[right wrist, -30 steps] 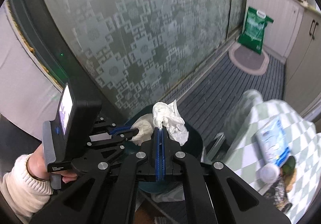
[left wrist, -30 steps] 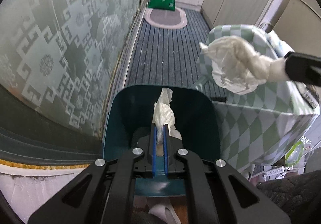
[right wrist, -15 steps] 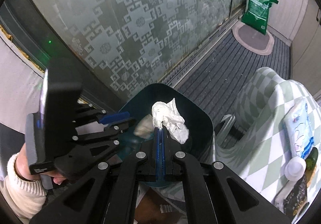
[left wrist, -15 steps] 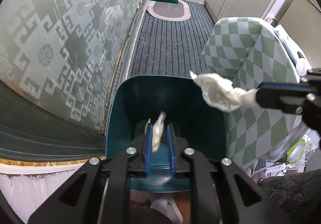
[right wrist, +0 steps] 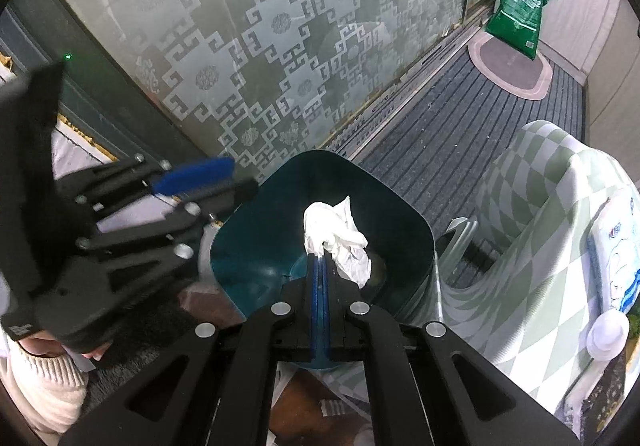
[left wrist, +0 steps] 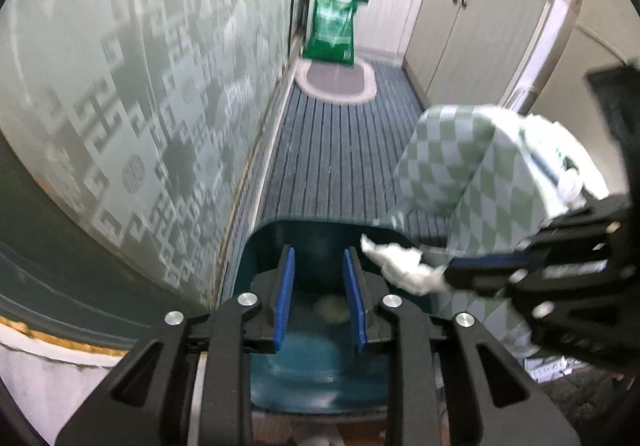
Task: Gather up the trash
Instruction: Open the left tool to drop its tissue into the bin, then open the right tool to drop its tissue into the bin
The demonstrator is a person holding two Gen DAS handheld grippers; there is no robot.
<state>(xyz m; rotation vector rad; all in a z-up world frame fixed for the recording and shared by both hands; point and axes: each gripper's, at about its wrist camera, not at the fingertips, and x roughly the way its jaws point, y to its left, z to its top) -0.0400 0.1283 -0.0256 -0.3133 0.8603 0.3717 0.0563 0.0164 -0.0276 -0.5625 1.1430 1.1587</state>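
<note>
A dark teal trash bin [left wrist: 256, 254] stands on the floor beside the patterned glass door; it also shows in the right wrist view [right wrist: 256, 246]. My left gripper [left wrist: 319, 260] is open and empty over the bin's mouth. A pale wad of tissue [left wrist: 330, 309] lies blurred at the bin's bottom. My right gripper [right wrist: 320, 258] is shut on a crumpled white tissue [right wrist: 336, 236] and holds it above the bin opening. That tissue [left wrist: 400, 272] also shows in the left wrist view at the bin's right rim.
A frosted patterned glass door [left wrist: 140, 106] runs along the left. A table with a green checked cloth [right wrist: 552, 206] stands right of the bin, with a wipes pack [right wrist: 616, 246] on it. A green bag [left wrist: 332, 26] and an oval mat [left wrist: 336, 80] lie further down the striped floor.
My left gripper opened and its tissue dropped into the bin. My right gripper moved with its tissue over the bin opening.
</note>
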